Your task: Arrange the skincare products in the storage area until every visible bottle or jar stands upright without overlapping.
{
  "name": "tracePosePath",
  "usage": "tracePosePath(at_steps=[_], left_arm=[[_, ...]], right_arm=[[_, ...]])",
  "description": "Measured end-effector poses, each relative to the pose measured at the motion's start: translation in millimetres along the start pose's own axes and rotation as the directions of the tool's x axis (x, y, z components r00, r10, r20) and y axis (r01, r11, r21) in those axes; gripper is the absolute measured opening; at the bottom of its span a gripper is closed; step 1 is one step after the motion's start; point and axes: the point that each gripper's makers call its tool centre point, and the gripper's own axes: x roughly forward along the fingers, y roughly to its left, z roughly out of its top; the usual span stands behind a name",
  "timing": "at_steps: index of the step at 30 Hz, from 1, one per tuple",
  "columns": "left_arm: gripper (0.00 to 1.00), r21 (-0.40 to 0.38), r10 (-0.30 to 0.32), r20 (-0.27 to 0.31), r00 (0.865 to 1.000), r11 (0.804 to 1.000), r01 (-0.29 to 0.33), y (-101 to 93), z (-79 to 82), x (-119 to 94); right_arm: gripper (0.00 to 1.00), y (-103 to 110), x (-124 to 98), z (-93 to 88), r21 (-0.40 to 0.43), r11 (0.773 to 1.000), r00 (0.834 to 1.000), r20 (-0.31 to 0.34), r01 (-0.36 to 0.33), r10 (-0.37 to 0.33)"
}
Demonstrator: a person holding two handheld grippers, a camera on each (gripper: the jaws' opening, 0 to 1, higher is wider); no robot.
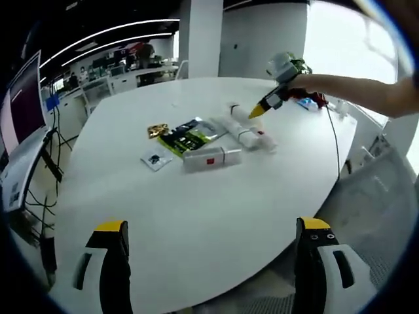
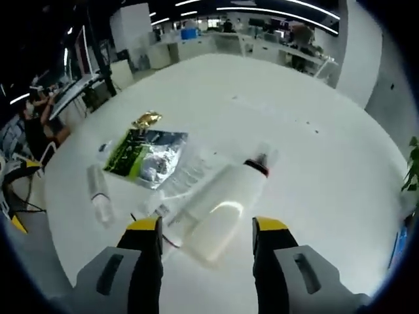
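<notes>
Right gripper view: the right gripper (image 2: 206,239) has its jaws spread wide, one on either side of the base of a white bottle (image 2: 219,212) lying flat on the white table (image 2: 314,183); whether they touch it I cannot tell. Past the bottle lie a green and silver sachet (image 2: 145,156), a gold packet (image 2: 146,119) and a small clear tube (image 2: 99,191). Left gripper view shows the left gripper (image 1: 213,258), jaws open and empty, well back from the products, with a white box (image 1: 213,157) lying among them.

The left gripper view looks from the near edge across the round white table (image 1: 196,216); the right gripper view hovers close above the same lying white plastic bottles (image 2: 219,209) (image 1: 245,131).
</notes>
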Motion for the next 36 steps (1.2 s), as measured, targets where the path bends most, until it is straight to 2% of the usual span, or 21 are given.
tracePosePath(at_steps=[5, 9, 11, 17, 25, 30, 33, 36], left_arm=[[0.99, -0.005, 0.002, -0.006, 1.0, 1.0, -0.002, 0.7, -1.8, 0], [0.99, -0.001, 0.009, -0.005, 1.0, 1.0, -0.009, 1.6, -1.0, 0], [0.99, -0.005, 0.008, -0.008, 1.0, 1.0, -0.008, 1.3, -1.6, 0], [0.99, -0.004, 0.007, -0.009, 1.0, 1.0, -0.007, 1.1, -2.3, 1], [0.99, 0.002, -0.004, -0.012, 1.0, 1.0, 0.004, -1.3, -2.4, 2], [0.99, 0.005, -0.006, -0.015, 1.0, 1.0, 0.006, -1.4, -2.7, 3], [0.99, 0.005, -0.005, -0.015, 1.0, 1.0, 0.005, -1.2, -2.6, 3], [0.99, 0.004, -0.002, -0.013, 1.0, 1.0, 0.002, -0.4, -2.3, 3]], right_arm=[[0.53, -9, 12, -4.3, 0.02, 1.0, 1.0, -0.025, 0.0, 0.0], [0.51, -6, 14, -6.0, 0.047, 0.999, 0.999, -0.033, -0.011, 0.012], [0.5, -3, 13, -7.5, 0.039, 0.999, 0.999, -0.043, -0.003, 0.005], [0.47, -11, 17, -4.9, 0.036, 0.999, 0.999, -0.049, 0.015, -0.013], [0.44, -11, 19, -9.2, 0.142, 0.99, 0.998, -0.051, -0.019, 0.026], [0.43, -19, 26, -5.7, 0.172, 0.985, 0.998, -0.062, -0.01, 0.021], [0.42, -25, 30, 0.4, 0.181, 0.983, 0.995, -0.093, -0.01, 0.027], [0.34, -27, 32, 4.7, 0.165, 0.986, 0.994, -0.105, 0.002, 0.015]])
